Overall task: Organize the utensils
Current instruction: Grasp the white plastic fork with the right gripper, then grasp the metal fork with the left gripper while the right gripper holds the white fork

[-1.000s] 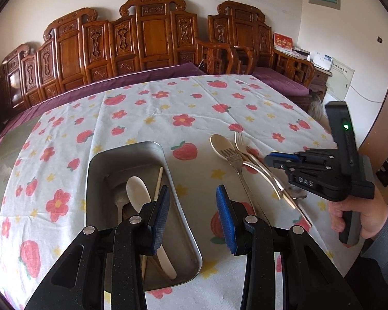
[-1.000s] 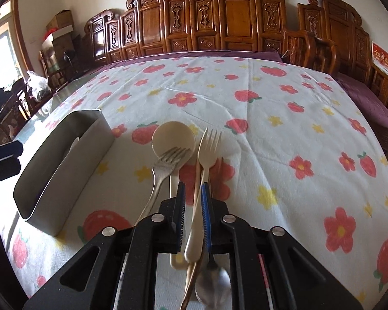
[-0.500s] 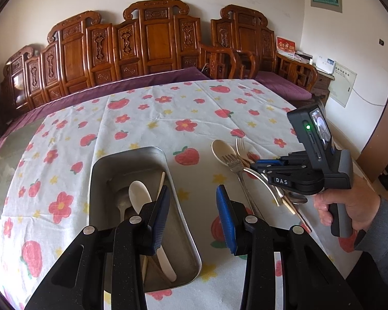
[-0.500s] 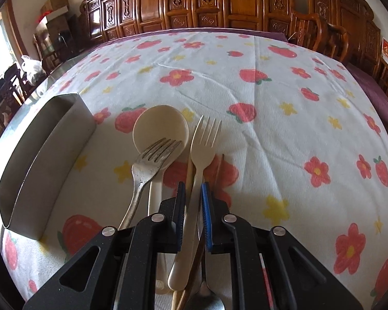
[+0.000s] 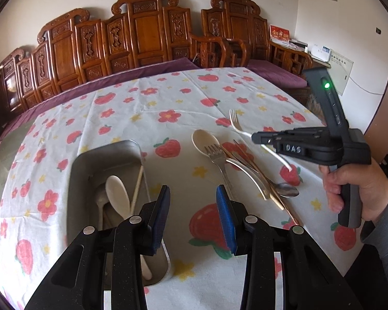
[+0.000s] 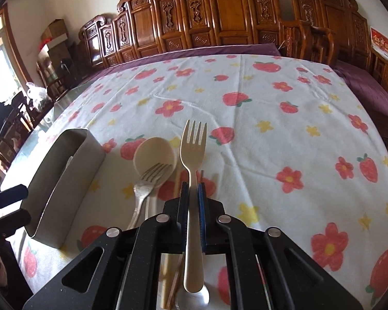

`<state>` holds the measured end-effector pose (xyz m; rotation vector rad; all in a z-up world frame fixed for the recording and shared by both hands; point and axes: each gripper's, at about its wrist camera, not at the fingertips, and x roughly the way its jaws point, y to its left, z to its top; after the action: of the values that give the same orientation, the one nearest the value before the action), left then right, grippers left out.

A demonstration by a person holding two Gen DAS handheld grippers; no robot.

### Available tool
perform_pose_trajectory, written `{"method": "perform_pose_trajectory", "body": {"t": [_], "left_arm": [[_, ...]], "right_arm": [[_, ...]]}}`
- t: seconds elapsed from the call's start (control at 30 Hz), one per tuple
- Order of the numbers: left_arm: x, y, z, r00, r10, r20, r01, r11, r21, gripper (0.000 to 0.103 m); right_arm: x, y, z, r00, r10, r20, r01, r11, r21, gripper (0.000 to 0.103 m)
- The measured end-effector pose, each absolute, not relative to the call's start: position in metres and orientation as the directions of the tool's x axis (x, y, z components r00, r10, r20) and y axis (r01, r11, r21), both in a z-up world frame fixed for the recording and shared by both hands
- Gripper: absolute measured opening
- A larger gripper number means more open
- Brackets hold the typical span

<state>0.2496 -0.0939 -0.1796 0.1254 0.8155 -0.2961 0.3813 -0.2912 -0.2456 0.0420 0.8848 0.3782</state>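
My right gripper point(image 6: 193, 190) is shut on a cream plastic fork point(image 6: 193, 152) and holds it off the table; it also shows in the left wrist view point(image 5: 258, 137) with the fork point(image 5: 235, 121) sticking out. On the cloth below lie a cream spoon point(image 6: 155, 153), a metal fork point(image 6: 148, 180), a metal spoon point(image 5: 284, 192) and chopsticks point(image 5: 276, 199). A steel tray point(image 5: 77, 180) at the left holds a cream spoon point(image 5: 117, 193) and a chopstick point(image 5: 137, 186). My left gripper point(image 5: 192, 215) is open and empty beside the tray.
The table has a strawberry and flower cloth point(image 6: 271, 118). Carved wooden chairs point(image 5: 142, 33) line the far edge. The tray point(image 6: 64, 180) stands left of the utensil pile in the right wrist view.
My right gripper closed on the cream fork and lifted it up off the pile. My left gripper has stayed open by the tray.
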Motion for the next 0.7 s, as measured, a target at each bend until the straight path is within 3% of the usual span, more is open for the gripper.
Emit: {"method": "perform_pose_trajectory", "body": {"t": [0.33,0.43,0.7], "left_arm": [[0.275,-0.138,-0.209,0.575,-0.223,-0.787,0.331,0.943,-0.026,0.035],[0.285,-0.15,-0.22,0.55,-0.216,-0.807,0.335,0.942,-0.023,0.028],[0.314,-0.166,-0.256,0.481,-0.147,-0.864,0.305,0.952,0.008,0.026]], "right_arm": [[0.381,-0.326,-0.249,0.588,0.318,-0.744,-0.252,0.946,0.205,0.008],[0.381,-0.329,-0.248,0.591,0.323,-0.739,-0.249,0.945,0.213,0.008],[0.379,-0.331,-0.246,0.59,0.345,-0.73,-0.258,0.937,0.234,0.009]]}}
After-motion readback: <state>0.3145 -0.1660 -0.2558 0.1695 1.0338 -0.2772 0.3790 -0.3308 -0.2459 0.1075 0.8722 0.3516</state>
